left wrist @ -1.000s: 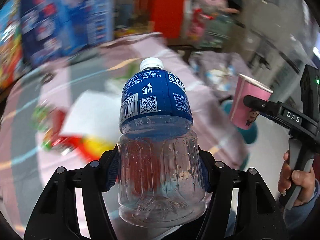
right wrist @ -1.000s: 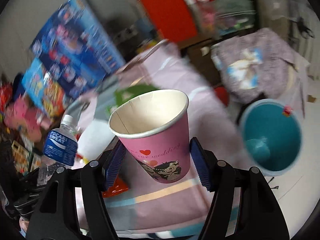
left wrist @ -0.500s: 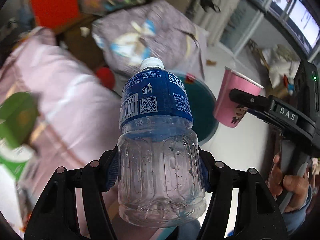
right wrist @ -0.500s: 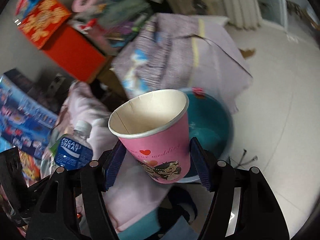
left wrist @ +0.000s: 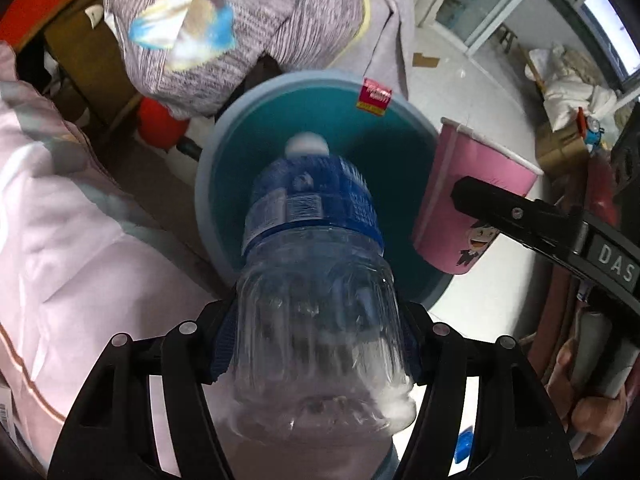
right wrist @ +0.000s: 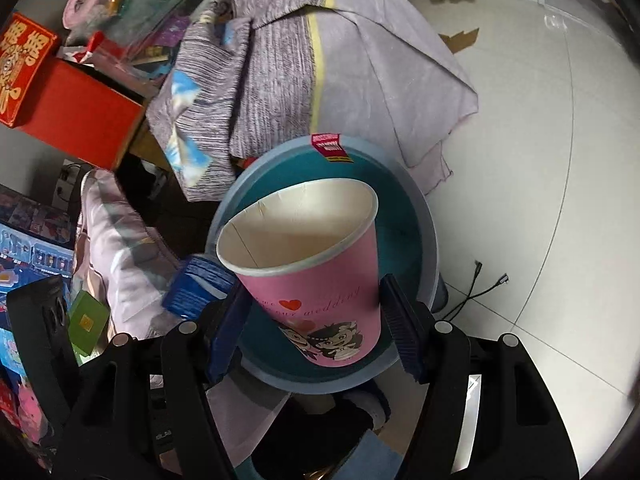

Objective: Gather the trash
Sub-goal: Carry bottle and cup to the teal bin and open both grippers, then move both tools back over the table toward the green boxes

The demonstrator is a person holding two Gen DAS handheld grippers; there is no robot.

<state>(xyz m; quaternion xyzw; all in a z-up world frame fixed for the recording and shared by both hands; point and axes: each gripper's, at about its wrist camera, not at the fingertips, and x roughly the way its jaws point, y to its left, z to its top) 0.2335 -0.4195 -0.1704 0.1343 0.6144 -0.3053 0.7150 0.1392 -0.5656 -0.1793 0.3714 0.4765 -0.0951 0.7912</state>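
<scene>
Left wrist view: left gripper (left wrist: pixel 316 356) points steeply down, its jaws opening around the plastic bottle (left wrist: pixel 312 264), which sits between the fingers (left wrist: pixel 222 344) and looks blurred, cap-first over the teal trash bin (left wrist: pixel 224 152) on the floor. Right gripper (right wrist: pixel 314 330) clamps the pink paper cup (right wrist: pixel 320 272) between its pads, cup above the bin's mouth in the right wrist view. Step judged: the drop-off; next calls for fully spreading the left fingers to drop the bottle, then releasing the cup inside the rim.
</scene>
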